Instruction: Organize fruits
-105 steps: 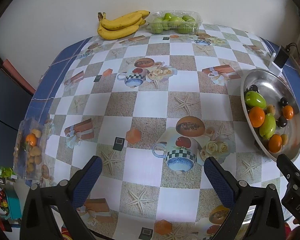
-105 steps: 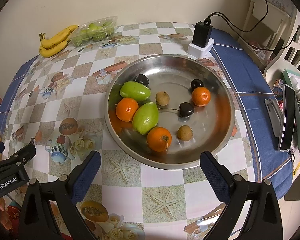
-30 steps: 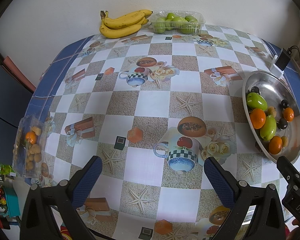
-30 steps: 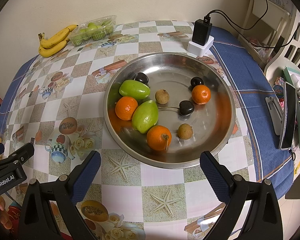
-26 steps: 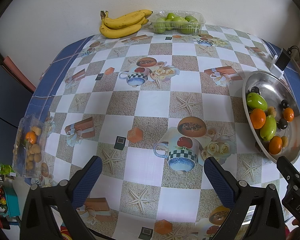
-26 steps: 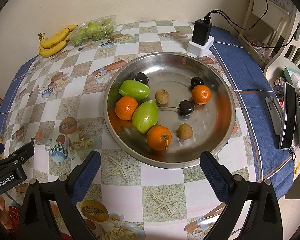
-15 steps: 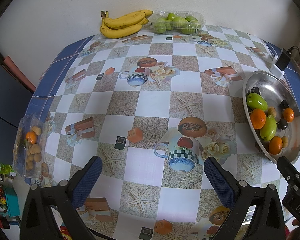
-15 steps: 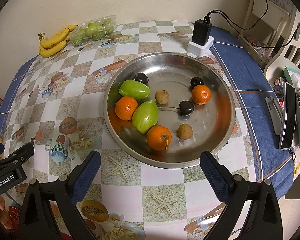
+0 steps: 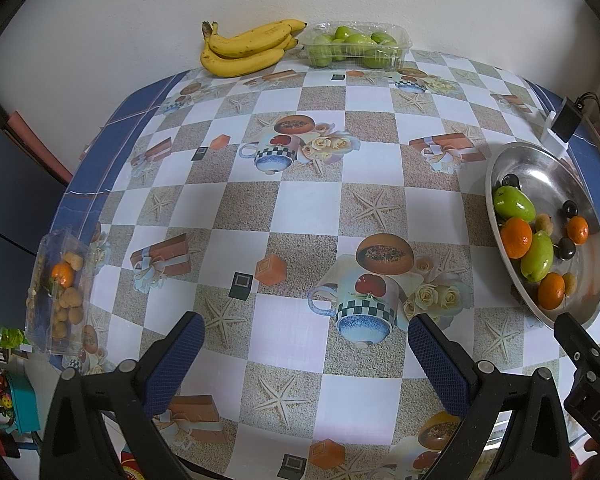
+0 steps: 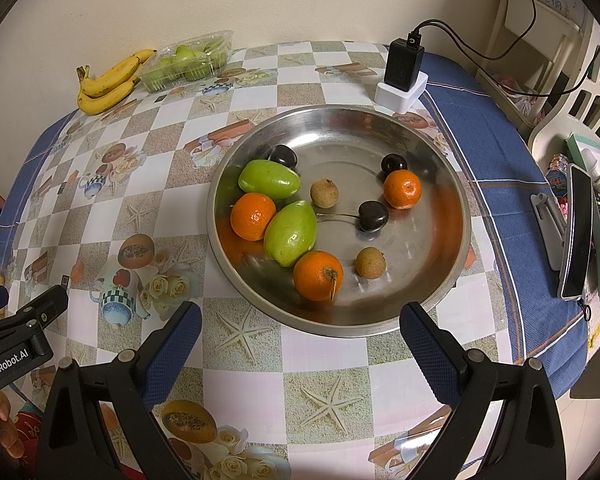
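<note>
A: What could go wrong? Both the left gripper [image 9: 302, 354] and the right gripper [image 10: 300, 342] are held wide open, nothing gripped.

B: A mandarin [image 10: 318, 275] just ahead of the right fingers could be rolled on the steel bowl [image 10: 456, 184]. Cherries, longans and green fruits are kept there; the far clear tray [image 9: 400, 46] holds green fruits

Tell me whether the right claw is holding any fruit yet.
No: the right claw is wide open and empty, short of the steel plate, with the nearest orange loose in it.
</note>
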`<state>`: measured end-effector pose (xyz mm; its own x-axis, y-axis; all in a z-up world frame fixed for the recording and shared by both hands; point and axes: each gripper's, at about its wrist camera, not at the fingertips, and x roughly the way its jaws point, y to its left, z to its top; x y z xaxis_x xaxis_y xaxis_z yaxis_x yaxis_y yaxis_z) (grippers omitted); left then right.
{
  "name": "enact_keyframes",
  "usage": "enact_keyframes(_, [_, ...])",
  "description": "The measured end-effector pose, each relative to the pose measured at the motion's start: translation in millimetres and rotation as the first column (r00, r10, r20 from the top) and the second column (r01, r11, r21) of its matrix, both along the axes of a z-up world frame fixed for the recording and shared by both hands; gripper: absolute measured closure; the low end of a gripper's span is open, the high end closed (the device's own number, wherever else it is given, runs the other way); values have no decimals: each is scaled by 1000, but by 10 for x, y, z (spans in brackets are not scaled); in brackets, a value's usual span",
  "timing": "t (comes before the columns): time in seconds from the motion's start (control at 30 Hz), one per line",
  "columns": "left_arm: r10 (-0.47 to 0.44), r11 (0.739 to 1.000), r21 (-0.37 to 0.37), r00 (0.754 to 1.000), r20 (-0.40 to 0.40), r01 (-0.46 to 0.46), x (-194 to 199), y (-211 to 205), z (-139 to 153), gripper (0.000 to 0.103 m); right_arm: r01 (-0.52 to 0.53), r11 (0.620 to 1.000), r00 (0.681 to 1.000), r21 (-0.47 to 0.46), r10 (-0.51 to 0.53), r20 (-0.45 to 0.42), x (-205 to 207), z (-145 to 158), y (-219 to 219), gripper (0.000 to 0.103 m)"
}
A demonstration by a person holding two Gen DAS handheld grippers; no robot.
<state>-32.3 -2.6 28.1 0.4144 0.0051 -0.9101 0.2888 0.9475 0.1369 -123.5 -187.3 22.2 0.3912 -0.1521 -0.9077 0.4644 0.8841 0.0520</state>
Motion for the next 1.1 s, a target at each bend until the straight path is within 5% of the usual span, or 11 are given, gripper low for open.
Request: enact_keyframes(1.1, [11,1000,-3,1000,-1,-11,3,18,5,0,0,1000,1000,1,0,0,-1,-1,1,4])
